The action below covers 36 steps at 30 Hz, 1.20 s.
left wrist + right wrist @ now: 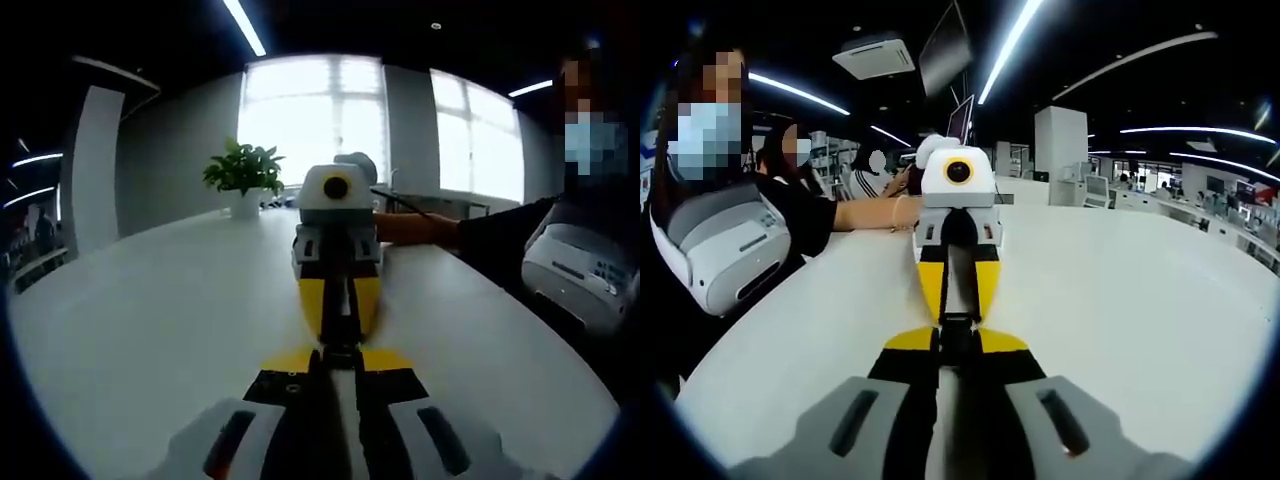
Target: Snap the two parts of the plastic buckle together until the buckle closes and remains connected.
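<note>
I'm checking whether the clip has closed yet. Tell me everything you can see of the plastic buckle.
The buckle shows as a small, black, plastic-looking piece, held in the air above the white table. It sits where the yellow tips of the left tongs and the right tongs meet nose to nose, both seemingly pinched on it. Only a sliver shows between the tips. Its two halves can't be told apart, so I can't say whether it has snapped shut.
</note>
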{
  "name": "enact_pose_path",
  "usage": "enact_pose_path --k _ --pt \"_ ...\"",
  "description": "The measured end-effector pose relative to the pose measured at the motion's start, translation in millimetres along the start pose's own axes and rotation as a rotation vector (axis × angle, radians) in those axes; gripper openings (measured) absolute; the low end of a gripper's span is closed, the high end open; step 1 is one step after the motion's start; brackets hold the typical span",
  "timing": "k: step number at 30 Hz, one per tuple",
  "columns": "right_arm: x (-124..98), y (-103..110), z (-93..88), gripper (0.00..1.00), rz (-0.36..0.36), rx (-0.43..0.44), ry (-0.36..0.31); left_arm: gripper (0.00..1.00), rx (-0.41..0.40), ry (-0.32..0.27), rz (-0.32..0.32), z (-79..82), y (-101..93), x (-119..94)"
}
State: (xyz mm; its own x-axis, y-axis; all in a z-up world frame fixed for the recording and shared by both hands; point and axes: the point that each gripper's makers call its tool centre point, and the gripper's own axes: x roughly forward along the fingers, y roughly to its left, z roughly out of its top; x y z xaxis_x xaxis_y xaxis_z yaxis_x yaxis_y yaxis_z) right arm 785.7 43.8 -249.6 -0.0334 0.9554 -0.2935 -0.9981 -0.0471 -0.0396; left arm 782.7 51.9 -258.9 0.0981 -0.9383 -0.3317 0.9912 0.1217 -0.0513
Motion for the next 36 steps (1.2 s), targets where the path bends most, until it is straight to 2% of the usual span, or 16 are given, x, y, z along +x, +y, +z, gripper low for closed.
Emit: enact_pose_path --k 9,17,36 --pt "0.6 0.4 0.3 0.13 0.001 -0.005 0.000 0.11 0.033 0.006 0.000 0.0 -1.1 0.4" --pt "1.0 1.1 1.8 0.13 -0.004 -0.052 -0.003 0.11 0.048 0.008 0.001 0.2 -2.4 1.0" --pt "3.1 1.6 2.4 0.13 -0.012 -0.063 -0.003 0.10 0.052 0.009 0.006 0.8 -3.4 1.7"
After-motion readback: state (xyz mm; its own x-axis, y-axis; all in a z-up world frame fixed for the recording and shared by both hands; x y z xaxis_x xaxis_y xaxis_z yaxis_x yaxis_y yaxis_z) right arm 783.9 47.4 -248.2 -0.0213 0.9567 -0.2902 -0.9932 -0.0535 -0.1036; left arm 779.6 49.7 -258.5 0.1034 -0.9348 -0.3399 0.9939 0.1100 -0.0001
